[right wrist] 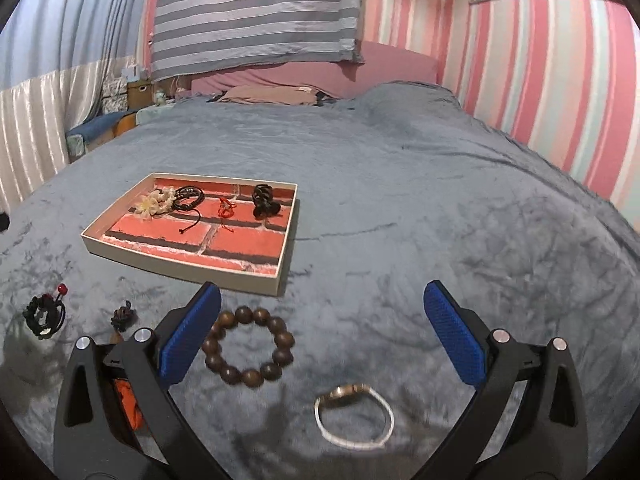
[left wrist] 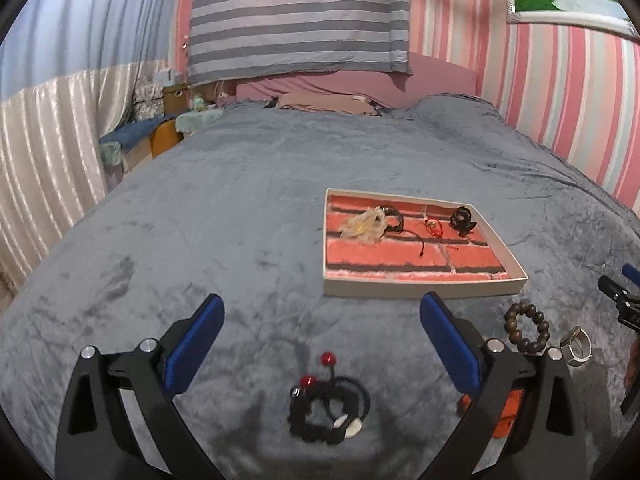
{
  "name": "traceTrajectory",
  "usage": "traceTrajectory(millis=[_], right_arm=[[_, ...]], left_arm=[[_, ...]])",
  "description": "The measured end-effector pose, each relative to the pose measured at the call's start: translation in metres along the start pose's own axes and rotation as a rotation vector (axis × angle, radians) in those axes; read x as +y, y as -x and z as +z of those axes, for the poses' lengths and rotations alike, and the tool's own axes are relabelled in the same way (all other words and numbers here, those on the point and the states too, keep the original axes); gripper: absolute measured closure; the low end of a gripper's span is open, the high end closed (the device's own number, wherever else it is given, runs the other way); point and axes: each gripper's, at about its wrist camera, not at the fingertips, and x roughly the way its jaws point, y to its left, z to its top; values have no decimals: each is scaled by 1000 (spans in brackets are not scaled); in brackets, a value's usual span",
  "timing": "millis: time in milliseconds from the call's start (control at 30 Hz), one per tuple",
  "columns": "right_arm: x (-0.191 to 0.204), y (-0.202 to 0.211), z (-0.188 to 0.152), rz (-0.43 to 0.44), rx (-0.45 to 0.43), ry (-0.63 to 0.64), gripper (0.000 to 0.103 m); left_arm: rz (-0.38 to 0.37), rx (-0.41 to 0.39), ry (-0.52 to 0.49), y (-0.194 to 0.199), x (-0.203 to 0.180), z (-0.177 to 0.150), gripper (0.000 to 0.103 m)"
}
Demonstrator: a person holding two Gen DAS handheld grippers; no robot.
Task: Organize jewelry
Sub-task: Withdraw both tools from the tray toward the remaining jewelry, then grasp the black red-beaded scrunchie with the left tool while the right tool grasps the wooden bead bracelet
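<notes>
Both my grippers spread wide, nothing held. Left gripper (left wrist: 322,320) over the grey bed (left wrist: 200,220), w/ black hair tie w/ red beads (left wrist: 328,408) lying btwn its fingers (left wrist: 192,344). Right gripper (right wrist: 322,312) over wooden bead bracelet (right wrist: 248,348) & white bangle (right wrist: 354,416). Brick-print tray (right wrist: 256,276) beyond, holding flower piece (right wrist: 154,202), black cords (right wrist: 188,196), red string (right wrist: 226,210), black clip (right wrist: 264,200).

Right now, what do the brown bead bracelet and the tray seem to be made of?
Brown bead bracelet: probably wood, dark brown, with a dull sheen on round beads. Tray: likely cardboard, with thin matte cream walls and a printed red brick pattern inside.
</notes>
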Motion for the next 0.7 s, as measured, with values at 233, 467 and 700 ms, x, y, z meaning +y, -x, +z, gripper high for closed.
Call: traceTrajectory(millis=[233, 467, 700], right_arm=[[0, 4, -24, 15, 26, -42, 4], [11, -7, -47, 0, 45, -79, 4], [23, -21, -55, 4, 62, -60, 5]], left_arm=[[6, 35, 5, -1, 11, -22, 7], [4, 65, 9, -9, 18, -43, 7], [14, 121, 3, -26, 23, -65, 7]])
